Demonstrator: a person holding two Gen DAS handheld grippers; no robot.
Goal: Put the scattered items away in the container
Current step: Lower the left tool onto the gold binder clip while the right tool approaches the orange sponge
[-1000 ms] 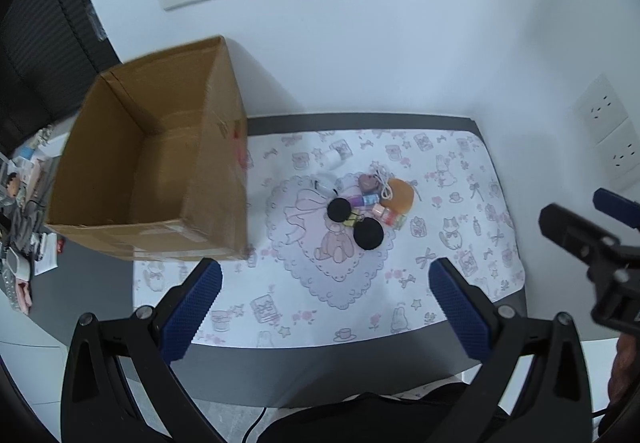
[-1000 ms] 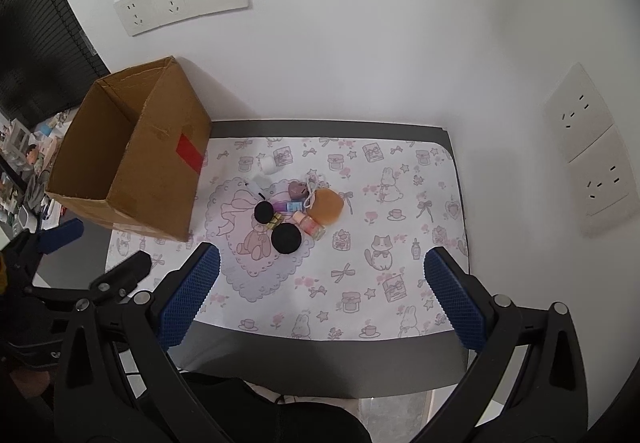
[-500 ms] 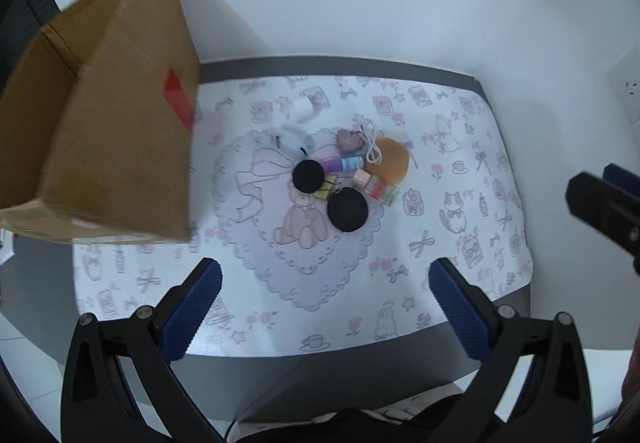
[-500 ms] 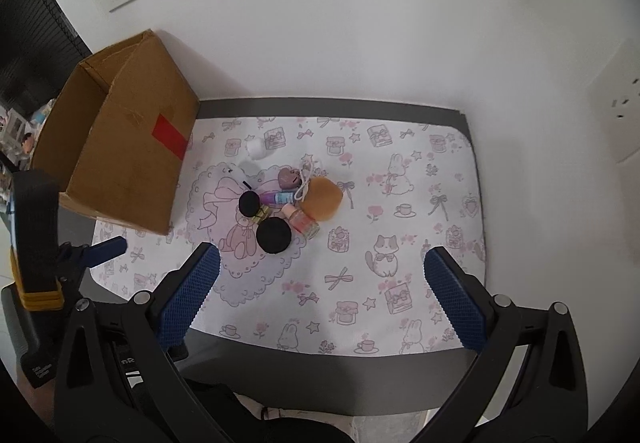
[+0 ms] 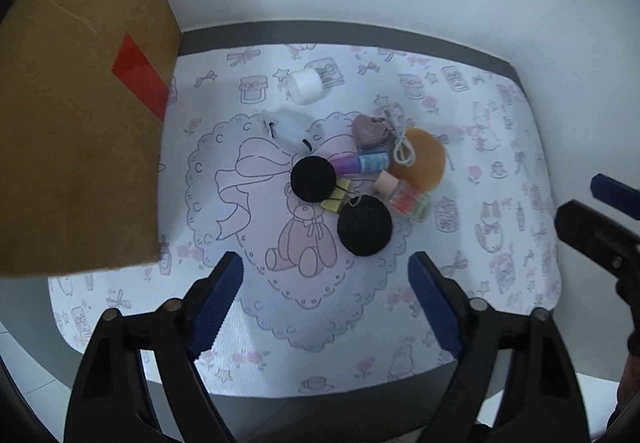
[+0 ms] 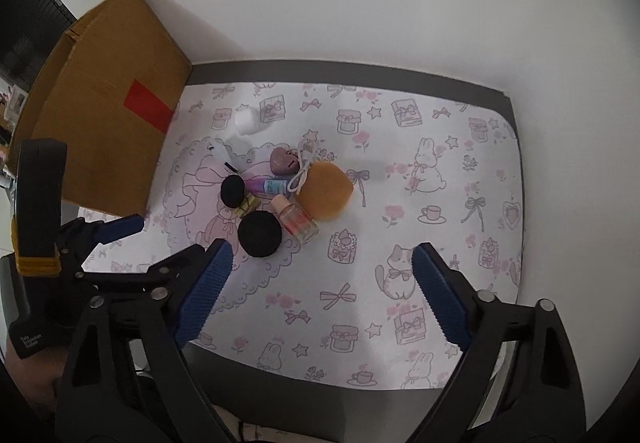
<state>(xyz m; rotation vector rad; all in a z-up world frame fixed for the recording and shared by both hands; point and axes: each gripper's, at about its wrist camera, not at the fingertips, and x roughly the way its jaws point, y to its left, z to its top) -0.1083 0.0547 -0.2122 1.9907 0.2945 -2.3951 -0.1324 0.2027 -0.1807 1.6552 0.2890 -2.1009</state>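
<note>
Cardboard box (image 6: 108, 115) stands upper left, its inside hidden, nothing visibly tidied: fuzzy black puffs (image 5: 364, 225), orange sponge (image 6: 326, 191), small glass bottles (image 5: 408, 197), white jar (image 5: 306, 85) all clustered mid-frame on printed mat (image 6: 400, 227); left gripper (image 5: 326, 297) and right gripper (image 6: 322, 287) both spread wide, empty.

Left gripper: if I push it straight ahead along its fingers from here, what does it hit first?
Probably the larger black round puff, lying just ahead of the open left gripper, slightly toward its right finger. Depth is uncertain; nothing sits in between.
</note>
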